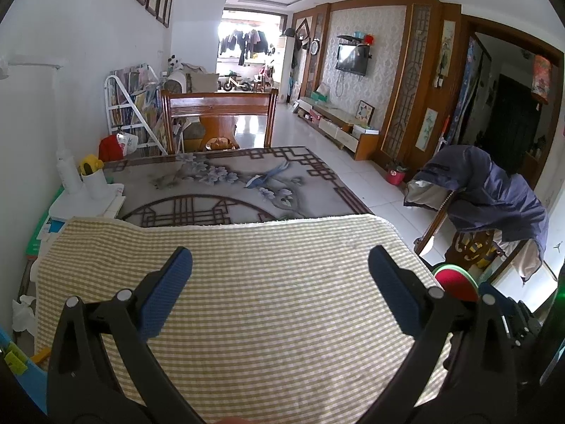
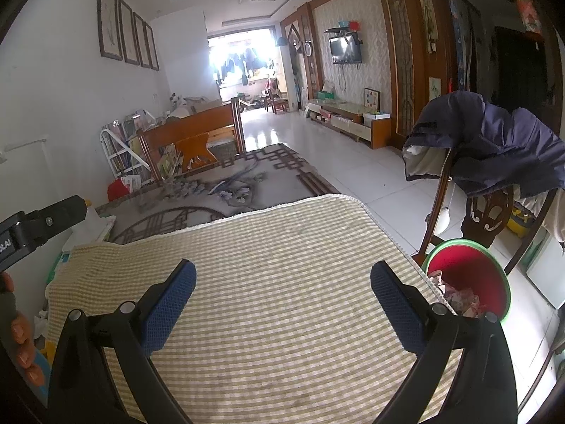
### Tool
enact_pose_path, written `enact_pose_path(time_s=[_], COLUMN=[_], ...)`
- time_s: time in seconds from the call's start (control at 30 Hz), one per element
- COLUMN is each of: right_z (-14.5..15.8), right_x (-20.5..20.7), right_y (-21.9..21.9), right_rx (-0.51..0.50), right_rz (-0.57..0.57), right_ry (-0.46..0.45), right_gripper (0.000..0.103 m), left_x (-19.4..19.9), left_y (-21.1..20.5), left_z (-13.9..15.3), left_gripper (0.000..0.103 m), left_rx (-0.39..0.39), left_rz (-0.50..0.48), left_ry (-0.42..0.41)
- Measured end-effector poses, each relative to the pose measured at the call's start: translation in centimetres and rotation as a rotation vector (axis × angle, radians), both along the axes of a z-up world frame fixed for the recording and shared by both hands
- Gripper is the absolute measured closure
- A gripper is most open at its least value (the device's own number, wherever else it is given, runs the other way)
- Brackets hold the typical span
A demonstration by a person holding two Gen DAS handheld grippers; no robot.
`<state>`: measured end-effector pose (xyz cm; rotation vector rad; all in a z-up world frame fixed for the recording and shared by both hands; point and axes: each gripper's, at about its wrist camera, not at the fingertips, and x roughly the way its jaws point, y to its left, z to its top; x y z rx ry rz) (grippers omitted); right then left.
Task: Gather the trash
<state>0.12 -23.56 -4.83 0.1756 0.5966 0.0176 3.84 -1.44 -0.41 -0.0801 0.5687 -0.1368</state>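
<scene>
L tool [image 1: 280, 275] and R tool [image 2: 282, 288]: both spread wide, nothing between the pads, both hovering over the checked cloth [image 1: 268, 282] on the surface.

Trash: crumpled white tissue [image 1: 23, 312] sits off the cloth's edge, far to the L of the L tool and low, near the surface's L side. In R wrist view a scrap of the same white stuff [image 2: 41, 321] shows L of the R tool, partly hidden by the person's hand [image 2: 16, 325]; can't tell if it's one piece or more. Nothing visible on the cloth ahead of either tool.

Bin: red bucket w/ green rim [image 2: 469, 282], on the floor just R of the R tool, below the surface edge. Already holds crumpled paper [image 2: 459, 296].

Step, as I judge it: go get the L-side tissue.
- L tool is the nearer one; swing it L and down, keep it wide till the pads straddle the wad.
- Close soft but full; tissue squashes, a light pinch prob slips.
- Carry across the cloth to the bin; R tool stays out of the path, or take a hand-over mid-cloth since bin is on the R.
- Let go only once over the bin mouth.

Counts:
- tools: 2
- bins: 1
- tissue wads outside bin: 1 sure, maybe more
- cloths: 1
- white bottles [image 1: 69, 173] ahead-L of L tool: 2, one w/ yellow top
</scene>
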Motion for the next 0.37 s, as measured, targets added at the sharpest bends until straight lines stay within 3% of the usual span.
enact_pose_path(time_s=[0.23,0.37], right_z=[-3.7,-7.9], right_x=[1.9,4.8], right_y=[0.6,1.7], right_rx=[-0.043,-0.103], right_rz=[0.022,0.065], right_ry=[0.097,0.202], right_gripper=[0.007,0.007], left_x=[1.4,2.6], left_y=[1.1,3.5], left_z=[-1.9,-7.1], left_gripper=[0.005,0.005], left_rx=[-0.013,0.07], left_rz=[0.017,0.13], left_ry=[0.065,0.144])
